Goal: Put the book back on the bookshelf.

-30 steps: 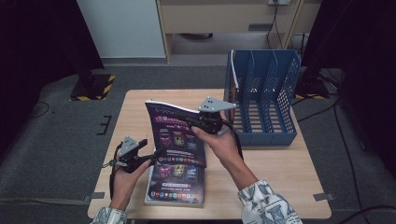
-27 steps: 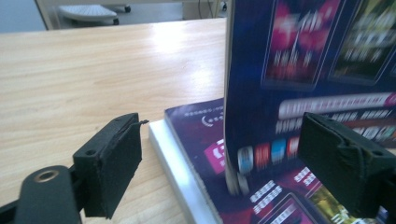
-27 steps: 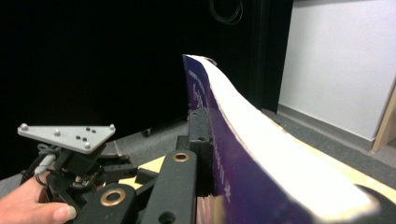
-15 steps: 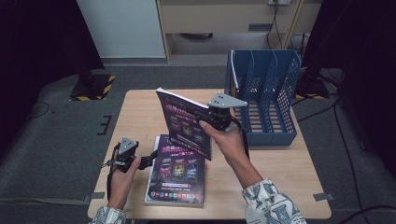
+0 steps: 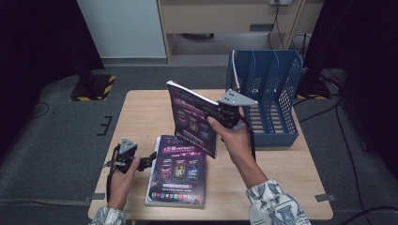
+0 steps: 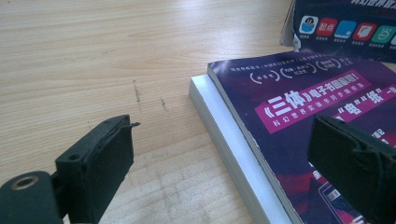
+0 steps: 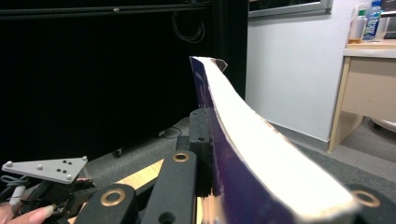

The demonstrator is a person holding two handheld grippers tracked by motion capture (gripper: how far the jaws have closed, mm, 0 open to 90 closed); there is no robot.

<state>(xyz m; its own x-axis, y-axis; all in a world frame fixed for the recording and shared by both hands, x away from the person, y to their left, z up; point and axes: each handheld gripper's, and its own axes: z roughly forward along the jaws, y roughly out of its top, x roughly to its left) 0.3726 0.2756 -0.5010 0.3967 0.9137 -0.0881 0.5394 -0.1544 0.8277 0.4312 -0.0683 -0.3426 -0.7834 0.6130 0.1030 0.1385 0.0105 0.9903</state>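
Observation:
My right gripper is shut on a purple book, holding it tilted on edge above the middle of the table, left of the blue file rack. In the right gripper view the book's white page edge rises between the jaws of that gripper. A second purple book lies flat near the front edge. My left gripper rests beside its left edge. Its jaws have just been opening and nothing is pressed between them. In the left gripper view the left gripper straddles the corner of the flat book.
The wooden table has bare room at its left and back left. The rack stands at the back right, its slots open upward. Dark curtains, a white panel and a desk stand beyond the table. A cable trails from each gripper.
My right gripper has carried the book up and to the right, toward the rack, tipping it more upright. The left gripper has drawn back to the left of the flat book.

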